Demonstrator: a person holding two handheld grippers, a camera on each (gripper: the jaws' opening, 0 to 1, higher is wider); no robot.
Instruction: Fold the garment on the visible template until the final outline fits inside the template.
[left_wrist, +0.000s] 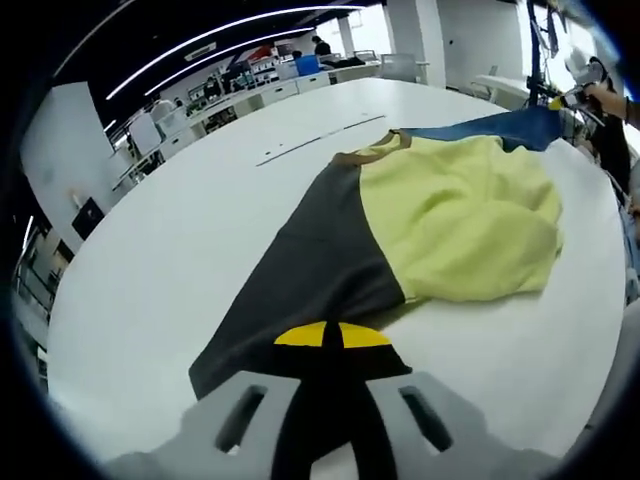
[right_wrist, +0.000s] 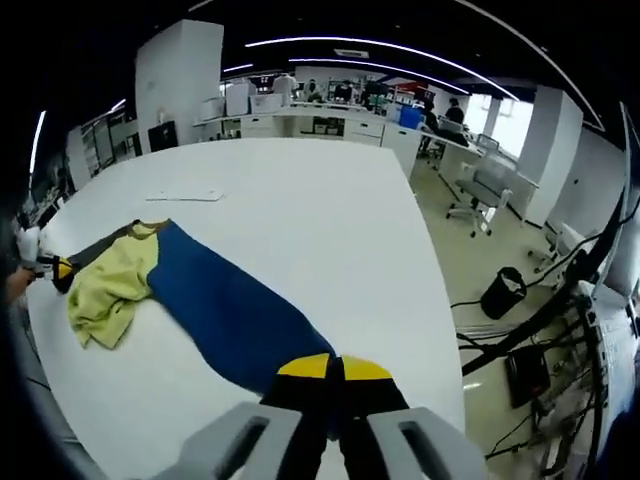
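Observation:
A garment lies stretched across the white table (left_wrist: 200, 230): a grey sleeve (left_wrist: 320, 250), a crumpled pale-yellow body (left_wrist: 465, 220) and a blue sleeve (left_wrist: 525, 125). My left gripper (left_wrist: 332, 335) is shut on the end of the grey sleeve. At the far end of the garment a hand holds the right gripper (left_wrist: 580, 88). In the right gripper view, my right gripper (right_wrist: 335, 368) is shut on the end of the blue sleeve (right_wrist: 220, 310); the yellow body (right_wrist: 105, 285) bunches beyond it, next to the left gripper (right_wrist: 45, 266). Thin dark template lines (left_wrist: 320, 135) mark the table past the garment.
The table edge (right_wrist: 435, 300) runs along the right side of the right gripper view, with a black bin (right_wrist: 500, 292) and floor cables beyond it. Desks, chairs and people (right_wrist: 455, 110) stand at the back of the room. A flat mark (right_wrist: 185, 196) lies on the far tabletop.

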